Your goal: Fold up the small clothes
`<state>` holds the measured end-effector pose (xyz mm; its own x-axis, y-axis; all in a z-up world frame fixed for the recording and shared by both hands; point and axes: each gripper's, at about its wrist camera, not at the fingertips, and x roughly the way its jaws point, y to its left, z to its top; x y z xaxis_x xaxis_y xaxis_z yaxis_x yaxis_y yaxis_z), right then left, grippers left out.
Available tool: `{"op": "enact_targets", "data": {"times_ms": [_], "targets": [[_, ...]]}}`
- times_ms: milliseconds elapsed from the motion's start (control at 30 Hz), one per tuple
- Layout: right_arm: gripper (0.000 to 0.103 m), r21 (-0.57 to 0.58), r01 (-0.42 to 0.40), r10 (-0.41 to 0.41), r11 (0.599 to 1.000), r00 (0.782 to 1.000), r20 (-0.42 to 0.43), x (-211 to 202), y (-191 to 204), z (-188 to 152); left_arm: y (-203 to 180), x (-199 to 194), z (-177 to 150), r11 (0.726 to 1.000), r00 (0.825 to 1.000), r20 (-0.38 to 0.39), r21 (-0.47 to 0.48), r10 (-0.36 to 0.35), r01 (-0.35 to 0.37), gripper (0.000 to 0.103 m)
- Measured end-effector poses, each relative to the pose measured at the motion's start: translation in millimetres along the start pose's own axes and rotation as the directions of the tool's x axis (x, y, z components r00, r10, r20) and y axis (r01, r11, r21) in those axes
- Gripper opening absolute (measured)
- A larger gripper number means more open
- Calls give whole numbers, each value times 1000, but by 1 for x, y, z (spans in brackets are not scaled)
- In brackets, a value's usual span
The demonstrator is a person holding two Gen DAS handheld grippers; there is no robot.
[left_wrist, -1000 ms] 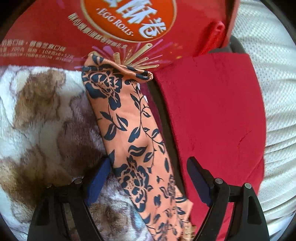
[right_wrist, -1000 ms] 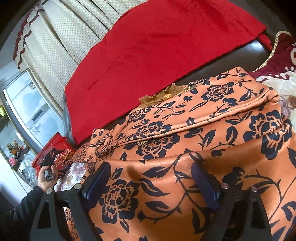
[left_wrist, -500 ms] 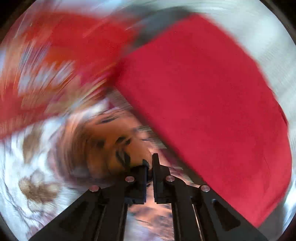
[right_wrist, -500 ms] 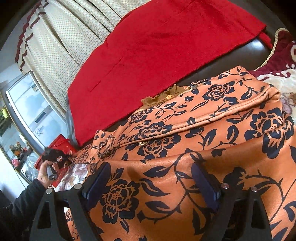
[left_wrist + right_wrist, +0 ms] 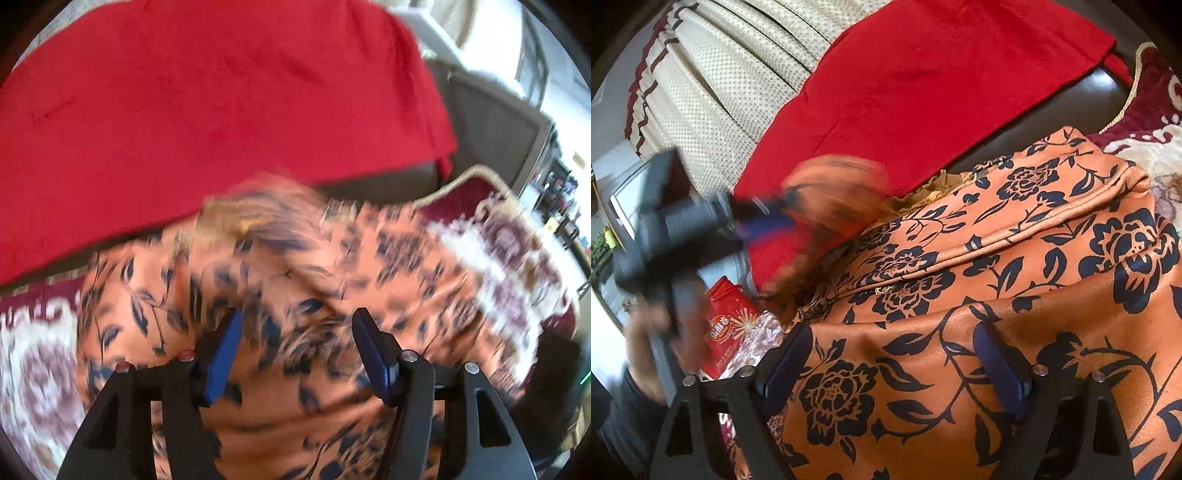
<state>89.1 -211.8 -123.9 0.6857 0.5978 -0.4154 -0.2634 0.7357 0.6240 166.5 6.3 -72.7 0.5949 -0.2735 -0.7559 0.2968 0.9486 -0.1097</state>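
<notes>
My left gripper gapes empty, possibly just off the floral garment; right gripper wide, holding nothing. The flap at ten o'clock could unfold.

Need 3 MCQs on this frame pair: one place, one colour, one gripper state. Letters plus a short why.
1. Where does the red cloth lie relative to the floral garment?
A. Beyond it, across a dark strip
B. Folded on top of it
C. Under the right gripper

2. What colour is the garment's flower print?
A. White
B. Dark navy on orange
C. Green on yellow

3. How do the right gripper jaws stand?
A. Shut on the garment
B. Shut on the red cloth
C. Open, with the garment seen between the fingers

Answers:
1 A: a dark surface separates the two in the right wrist view.
2 B: navy roses and leaves on orange fabric.
3 C: a wide gap shows between the blue pads.
</notes>
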Motion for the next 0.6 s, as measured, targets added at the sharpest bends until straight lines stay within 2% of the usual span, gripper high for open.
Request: {"op": "enact_targets", "data": {"times_ms": [67,100,167,200,300,333,400,433,467,500,567,600], "targets": [[90,20,-1,2,1000,999,-32,-3,0,4,16,-15,-13,998,1000,10,-58,-2,3,64],[90,36,-13,14,999,999,-36,-8,0,6,35,-28,-21,993,999,40,-117,-14,18,65],[91,51,-8,10,999,1000,-25,-20,1,14,59,-52,-27,980,996,86,-197,-5,22,76],[92,52,9,-7,999,1000,-22,-25,2,20,74,-64,-33,971,994,107,-239,12,14,77],[91,110,-20,21,994,1000,-11,-31,4,48,123,-90,-56,922,982,174,-387,66,6,79],[91,106,6,-5,994,1000,-13,-29,9,62,133,-93,-64,906,979,185,-424,84,2,79],[91,42,141,-140,989,990,-27,-17,26,88,154,-95,-84,870,971,206,-492,118,-2,79],[91,-2,193,-193,981,979,-59,-6,37,98,162,-95,-89,858,970,208,-513,128,-4,79],[91,-84,253,-262,964,956,-130,18,54,109,170,-97,-96,845,968,211,-534,135,-2,79],[91,-153,296,-319,943,934,-160,36,70,116,180,-99,-104,830,966,219,-558,138,8,79],[91,-321,373,-439,871,884,-164,74,107,120,188,-96,-112,817,962,232,-576,141,19,79],[90,-437,380,-493,815,852,-178,103,129,119,192,-98,-117,815,958,244,-579,150,20,79]]}}
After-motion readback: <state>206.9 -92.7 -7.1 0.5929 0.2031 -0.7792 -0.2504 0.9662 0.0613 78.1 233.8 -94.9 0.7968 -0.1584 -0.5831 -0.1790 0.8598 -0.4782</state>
